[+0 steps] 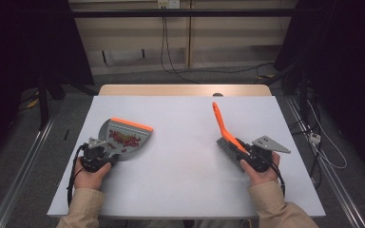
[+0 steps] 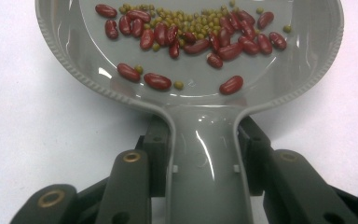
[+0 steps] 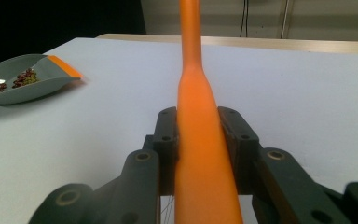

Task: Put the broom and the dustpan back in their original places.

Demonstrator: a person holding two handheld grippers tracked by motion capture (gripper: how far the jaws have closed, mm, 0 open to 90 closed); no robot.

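A grey dustpan [image 1: 123,137] with an orange front lip rests on the white table at the left; its pan [image 2: 191,70] holds several red kidney beans [image 2: 157,81] and small green beans [image 2: 186,18]. My left gripper [image 1: 99,153] is shut on the dustpan's handle [image 2: 209,177], pads against both sides. At the right, my right gripper [image 1: 249,153] is shut on an orange hand brush [image 1: 224,129], whose handle [image 3: 198,140] slants up and away between the jaws. The brush's dark bristles [image 1: 228,147] lie close to the table. The dustpan [image 3: 25,81] also appears far left in the right gripper view.
The white table [image 1: 180,161] has a wooden strip [image 1: 185,90] along its far edge. Cables [image 1: 171,57] hang on the wall behind and trail across the floor. Dark stands flank the table on both sides.
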